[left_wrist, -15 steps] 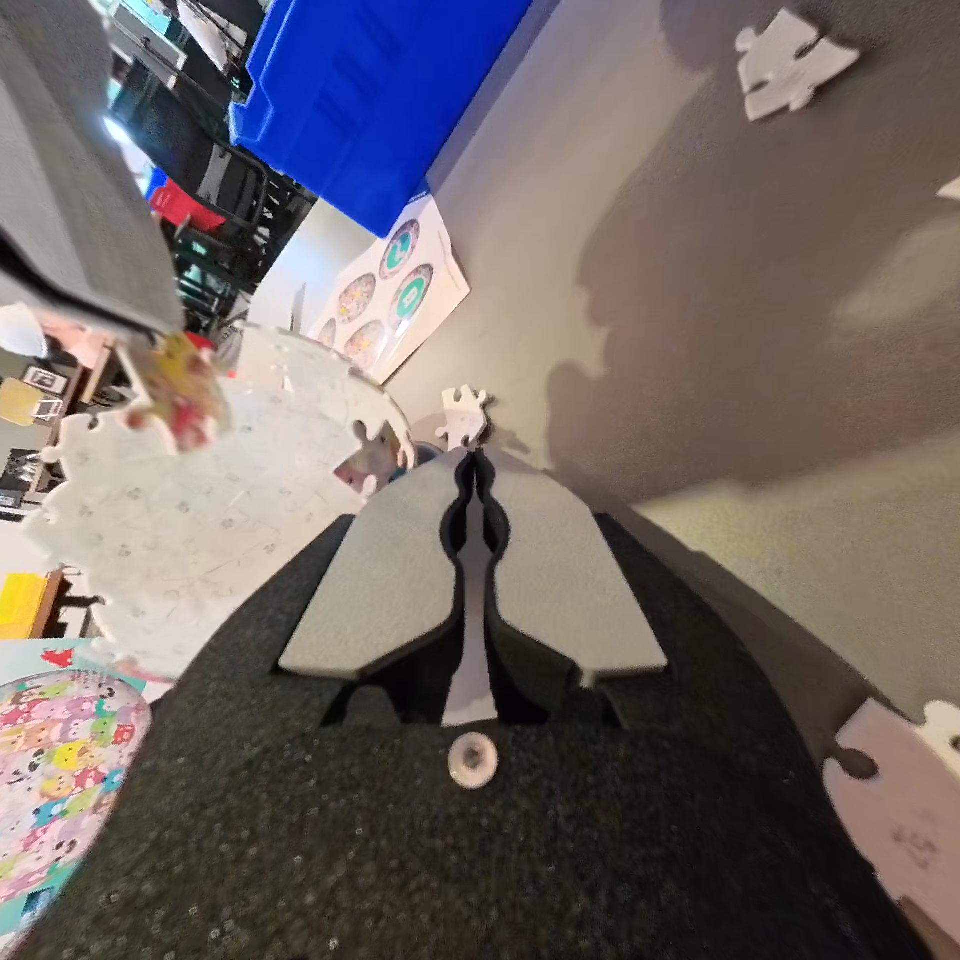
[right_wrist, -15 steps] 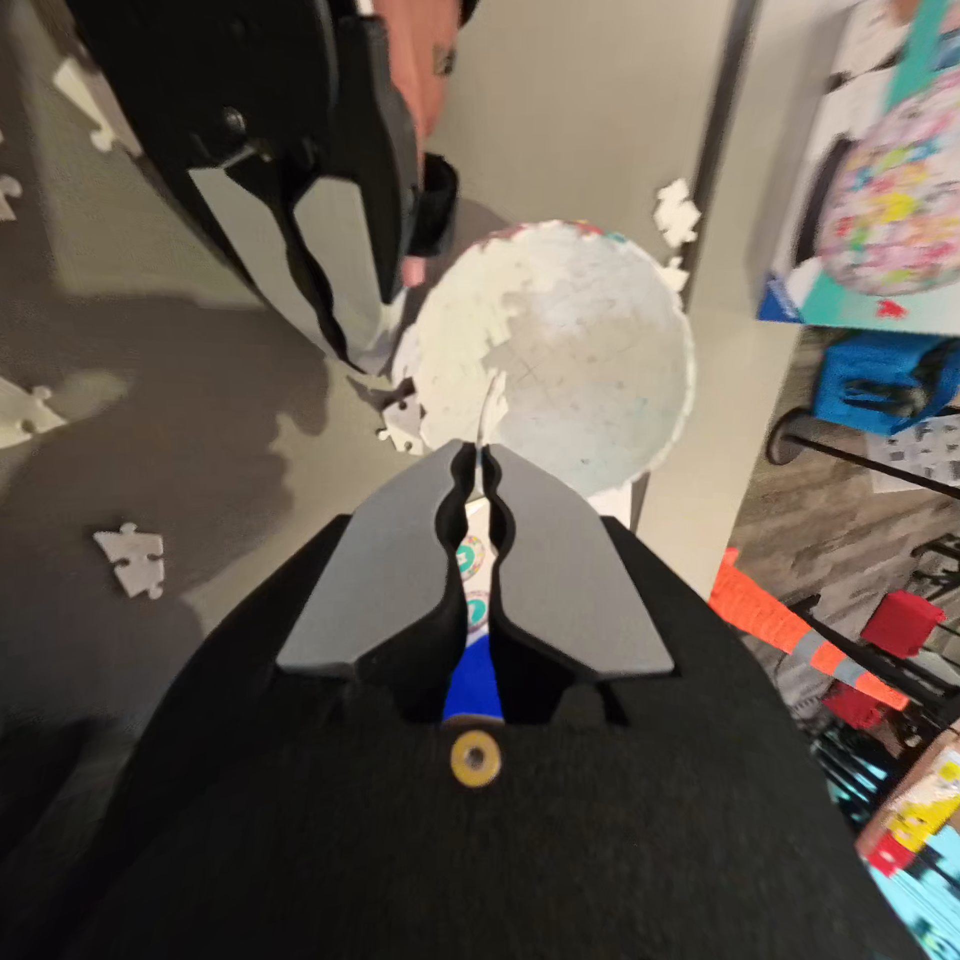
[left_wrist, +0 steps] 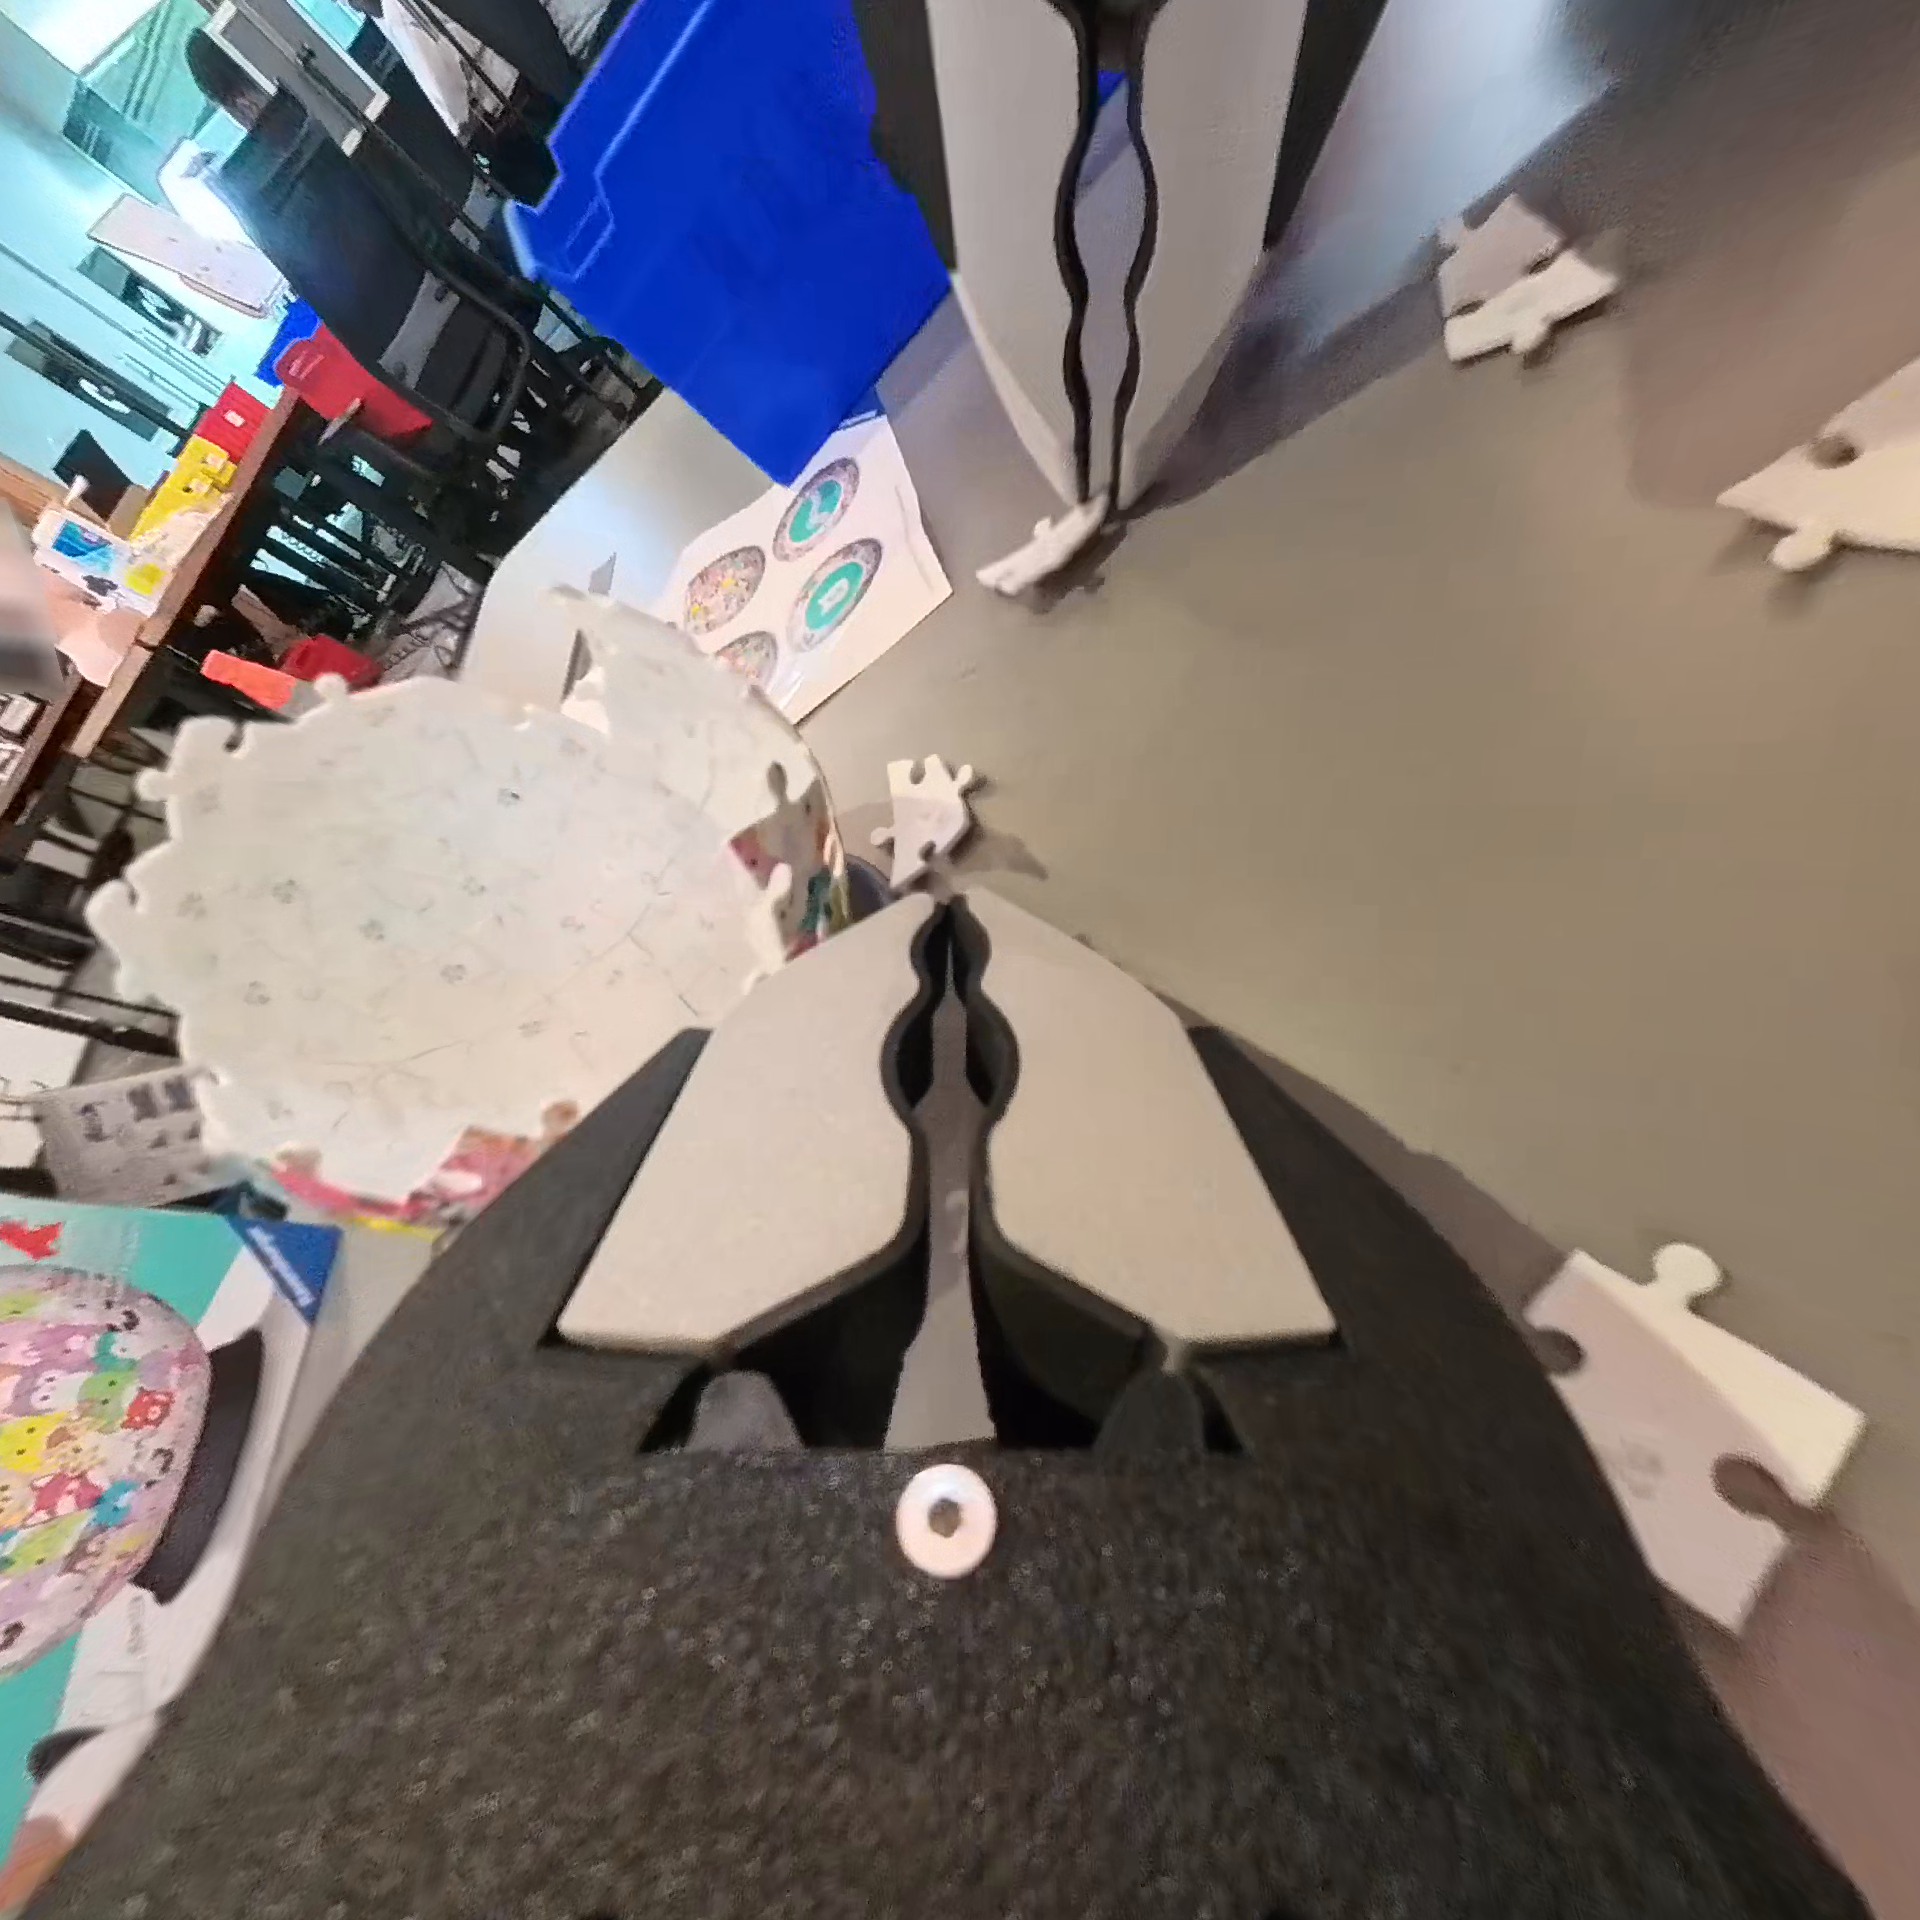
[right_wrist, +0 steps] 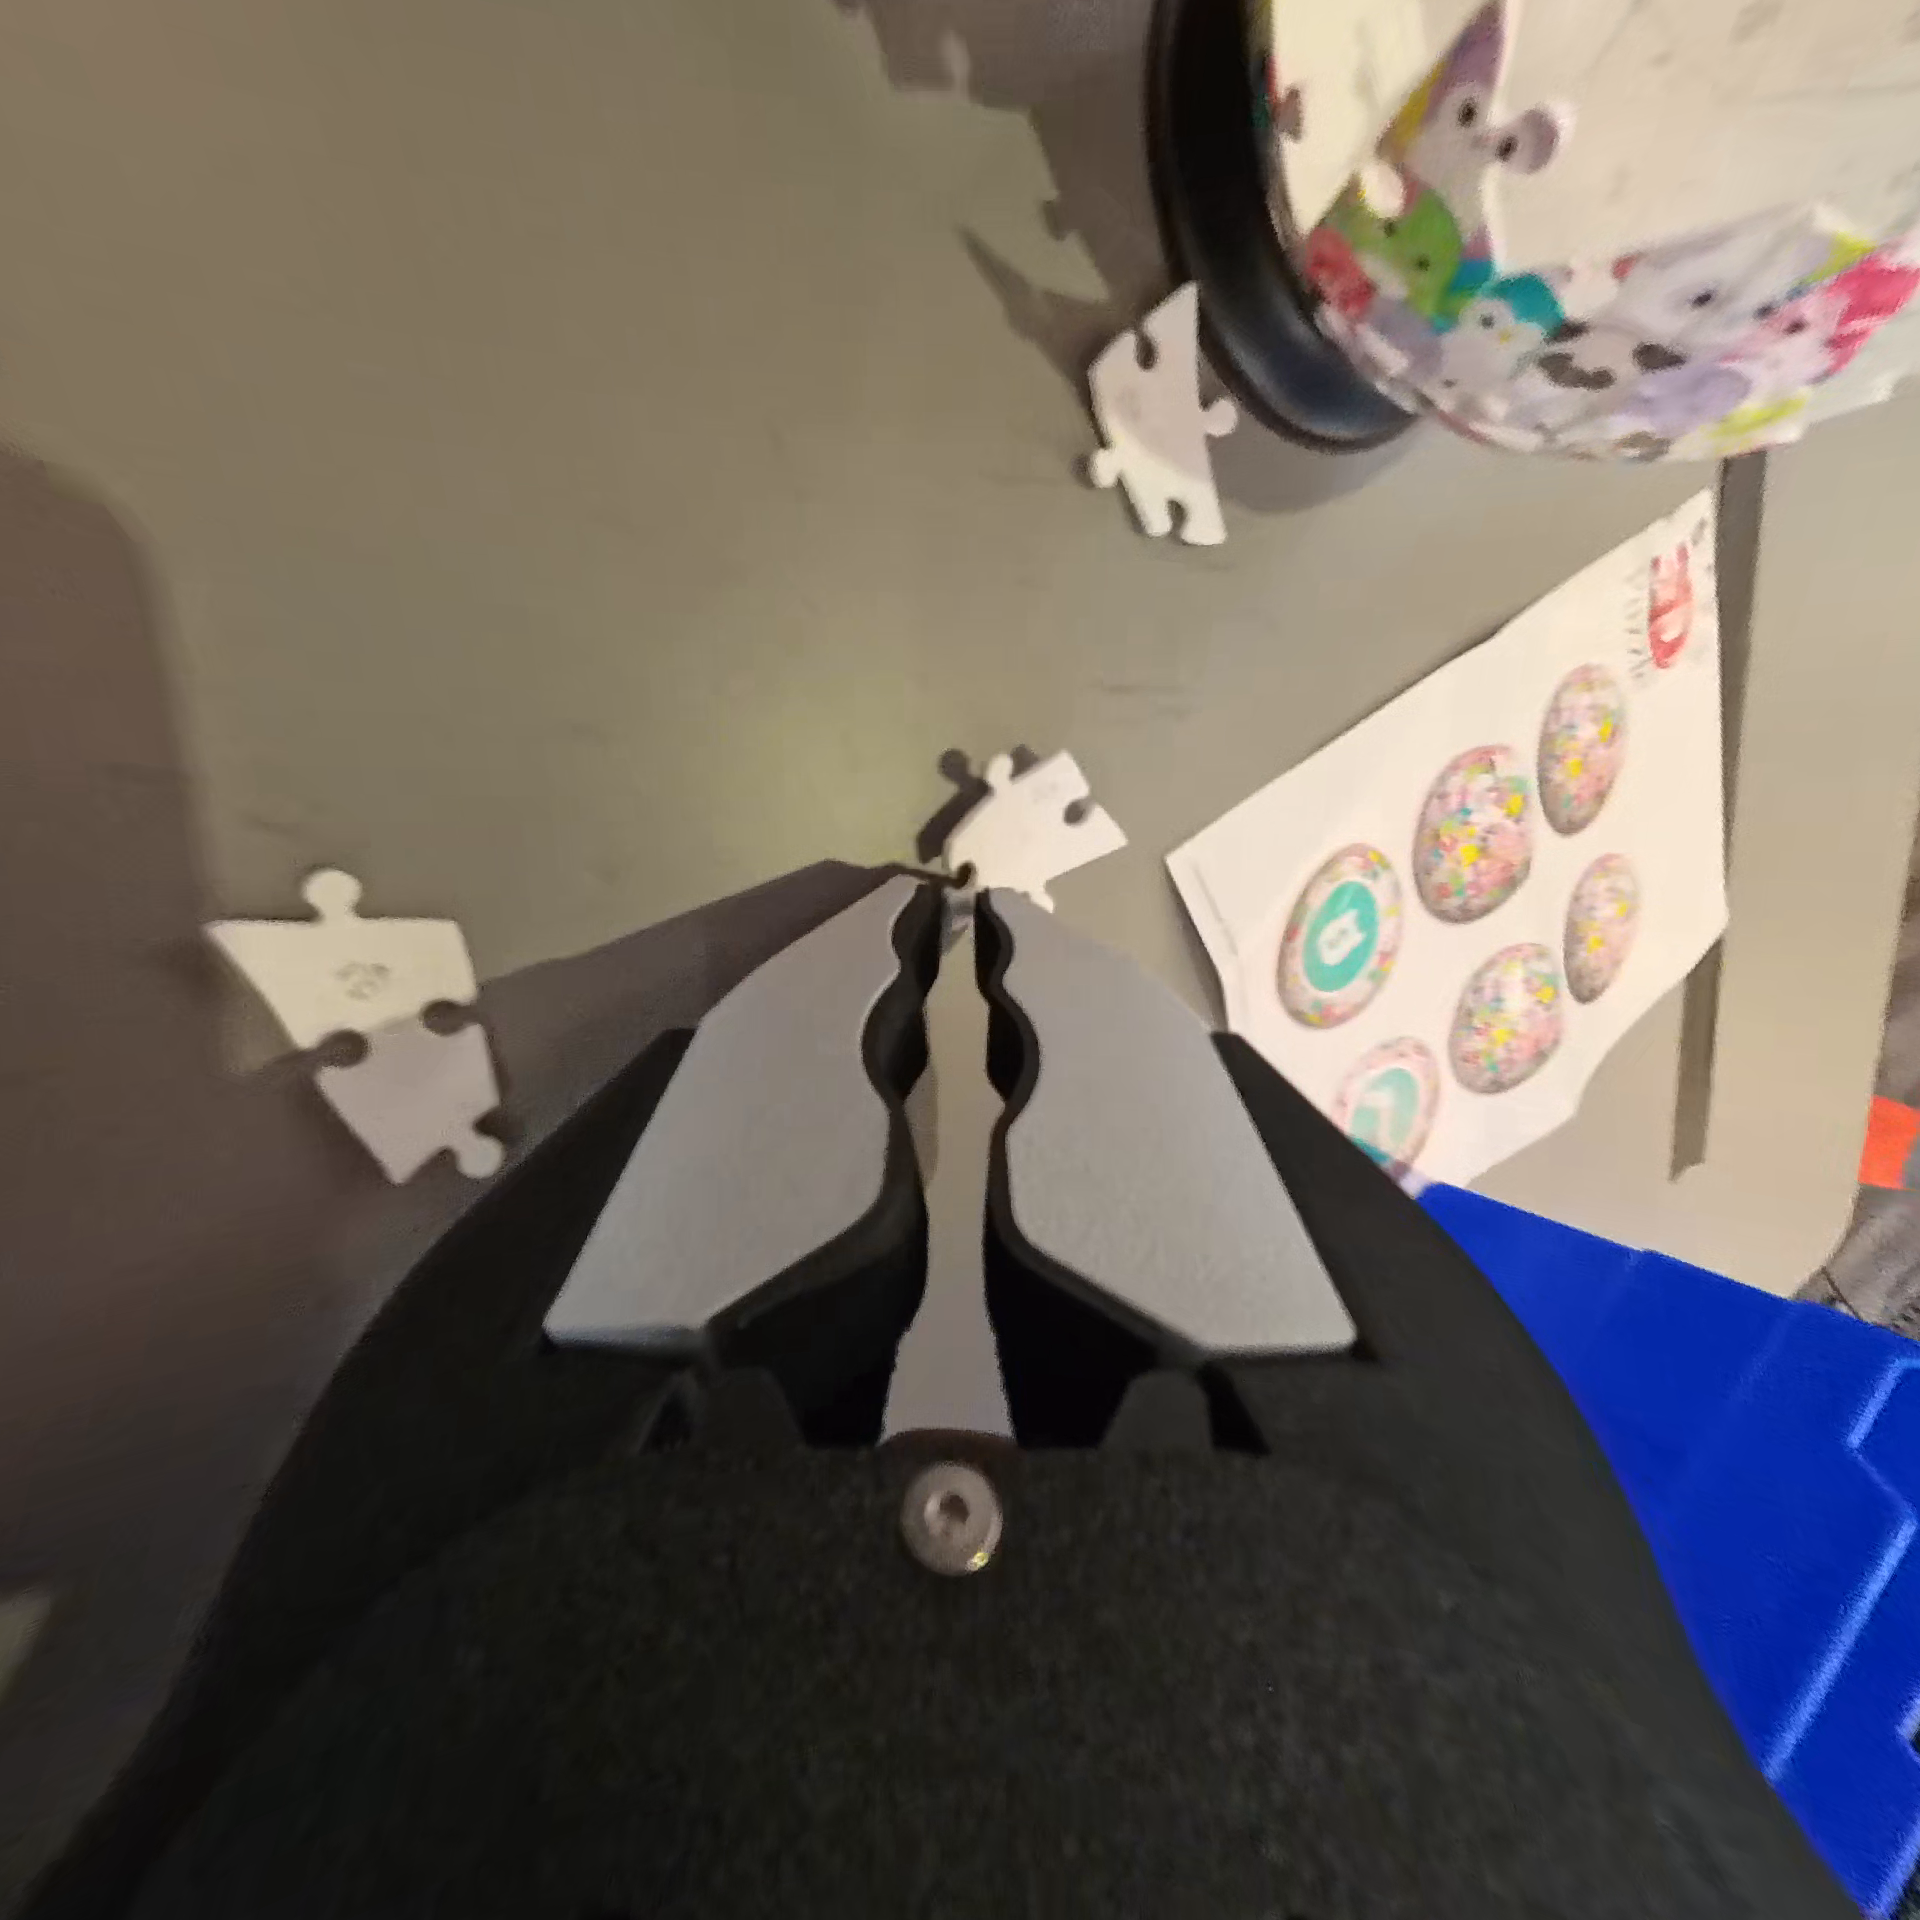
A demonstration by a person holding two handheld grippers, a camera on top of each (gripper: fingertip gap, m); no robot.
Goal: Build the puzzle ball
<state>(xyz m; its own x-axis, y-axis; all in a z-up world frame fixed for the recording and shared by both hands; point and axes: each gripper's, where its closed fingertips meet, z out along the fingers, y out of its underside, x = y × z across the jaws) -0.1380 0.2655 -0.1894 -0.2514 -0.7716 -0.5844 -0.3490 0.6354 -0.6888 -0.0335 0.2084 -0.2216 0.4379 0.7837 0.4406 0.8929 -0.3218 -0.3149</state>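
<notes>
Left view first. Down close, left tool [left_wrist: 948, 914] with tips pressed together, holding nothing, hovering low over the grey surface [left_wrist: 1403, 831]. Just off to its right, a big white loose piece [left_wrist: 1683, 1423] lying flat. Off to the left, teal box [left_wrist: 125, 1403] with a colourful ball pictured on it. Right past the tool tips, a small white piece [left_wrist: 930, 821] sitting just beside the puzzle ball [left_wrist: 416, 894]. Only half built, that ball: open bowl shape showing its white inside with a jagged rim, colourful print peeking out at the edge. Parked on a black ring stand [right_wrist: 1236, 312] at the left end of the surface. Further back, an instruction sheet [left_wrist: 821, 571] with round pictures, then a blue bin [left_wrist: 727, 229].

Right view now. Right tool [right_wrist: 948, 888] pointing down at the surface, tips pinched on the edge of a white puzzle piece [right_wrist: 1034, 831], which looks tilted up at the gripped end. Two joined pieces [right_wrist: 364, 997] lying flat to the left.
</notes>
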